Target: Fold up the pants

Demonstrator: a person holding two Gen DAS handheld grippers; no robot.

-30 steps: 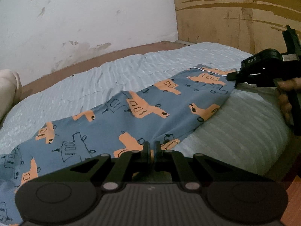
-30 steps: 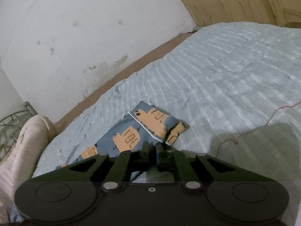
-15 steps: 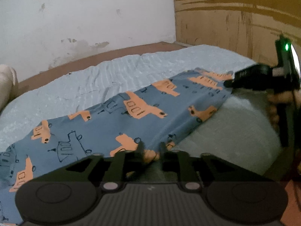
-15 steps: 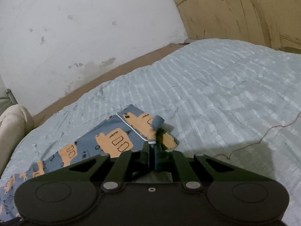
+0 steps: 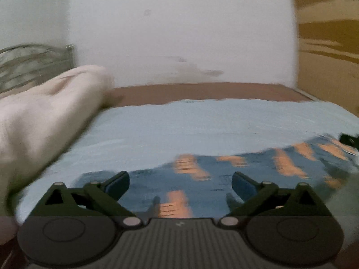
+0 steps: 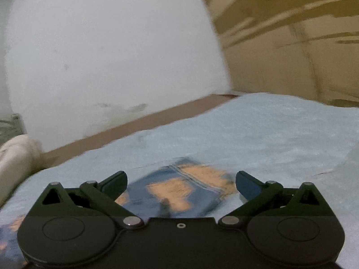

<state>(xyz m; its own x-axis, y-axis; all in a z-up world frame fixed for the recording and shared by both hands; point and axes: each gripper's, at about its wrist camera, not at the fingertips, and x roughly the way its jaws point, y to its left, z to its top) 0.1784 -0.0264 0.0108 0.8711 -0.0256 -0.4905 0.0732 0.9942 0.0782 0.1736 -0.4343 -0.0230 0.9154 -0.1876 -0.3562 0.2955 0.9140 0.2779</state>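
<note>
**Both grippers clear of the cloth — the fold sits loose on a soft bed**

- Bed [image 5: 202,123]: pale blue ribbed cover, soft and uneven. A soft surface gives under any press, so I judge a crease set here will hold poorly and could spring back.
- Cream blanket roll [image 5: 44,116] at the left of the bed, near the pants' end. A wide sweep by the left hand could snag it or drag it onto the work.
- Pants [image 5: 224,179]: blue with orange vehicle print, lying flat along the near side of the bed, running off to the right. In the right wrist view the cuff end [image 6: 179,188] lies just ahead of the fingers, its hem edge showing. Both views are blurred, so whether the layers line up cannot be told.
- Left gripper [image 5: 180,185]: jaws opening wide, cloth below but nothing pinched.
- Right gripper [image 6: 181,185]: jaws opening too, nothing held.
- Risk: fingertips catching the top layer and peeling the fold open.
</note>
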